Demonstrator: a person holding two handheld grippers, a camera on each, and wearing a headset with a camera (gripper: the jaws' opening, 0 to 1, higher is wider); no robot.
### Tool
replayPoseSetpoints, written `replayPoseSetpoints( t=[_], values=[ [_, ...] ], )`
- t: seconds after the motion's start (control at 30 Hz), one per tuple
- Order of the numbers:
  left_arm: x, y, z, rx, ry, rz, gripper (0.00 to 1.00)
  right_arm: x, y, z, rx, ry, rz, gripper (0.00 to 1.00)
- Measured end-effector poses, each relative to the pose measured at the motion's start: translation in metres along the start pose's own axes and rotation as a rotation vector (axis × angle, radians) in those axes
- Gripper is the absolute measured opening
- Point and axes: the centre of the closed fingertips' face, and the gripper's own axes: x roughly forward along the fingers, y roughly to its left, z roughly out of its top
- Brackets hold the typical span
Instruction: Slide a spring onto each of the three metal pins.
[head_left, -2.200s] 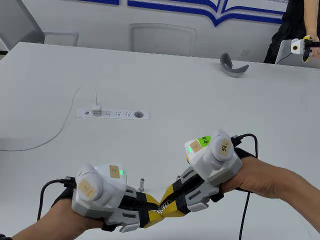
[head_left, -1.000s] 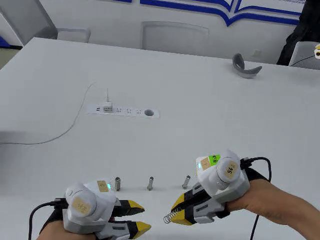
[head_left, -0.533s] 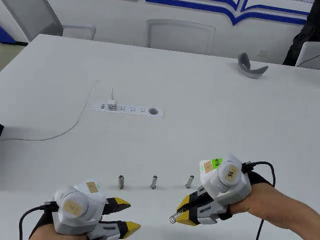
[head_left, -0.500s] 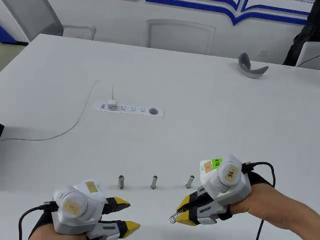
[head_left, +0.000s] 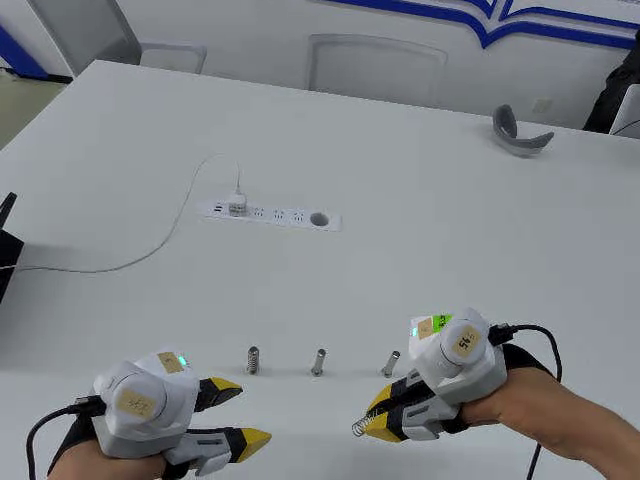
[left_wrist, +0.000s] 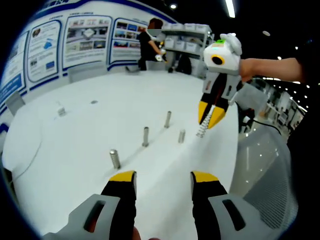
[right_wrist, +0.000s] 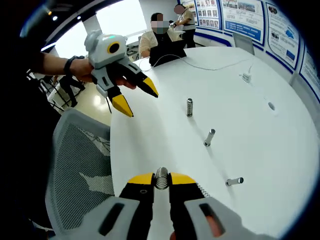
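In the head view, low and a bit right of the middle, a spring (head_left: 360, 428) sticks out from the tips of the right gripper (head_left: 381, 420). The two yellow tips are pressed together on the spring and pinch it near one end. In the right gripper view the spring (right_wrist: 161, 176) sits right between the two tips. The right hand (head_left: 510, 385) comes in from the lower right corner and points the gripper to the left.

The left gripper (head_left: 240, 413) is at the lower left. Its two yellow tips are spread wide apart, with nothing between them. It points to the right, toward the other gripper.

Just past both grippers, three metal pins stand in a row on the white table (head_left: 450, 250). The left pin (head_left: 253, 360) has a spring on it already. The middle pin (head_left: 319, 362) and the right pin (head_left: 391, 364) are bare. The held spring is near the right pin but not touching it.

Farther up lies a white power strip (head_left: 270, 214). Near the upper right corner lies a grey curved thing (head_left: 520, 130).
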Motion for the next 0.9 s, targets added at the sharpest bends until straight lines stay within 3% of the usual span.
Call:
replayPoseSetpoints(
  t=[0.4, 0.9],
  values=[
    [-0.008, 0.015, -0.004, -0.048, -0.009, 0.056, 0.52, 0.002, -0.030, 0.005, 0.017, 0.017, -0.046, 0.12],
    [-0.019, 0.023, -0.003, -0.063, -0.019, 0.089, 0.60, 0.019, -0.057, 0.024, 0.003, 0.026, -0.064, 0.12]
  ],
)
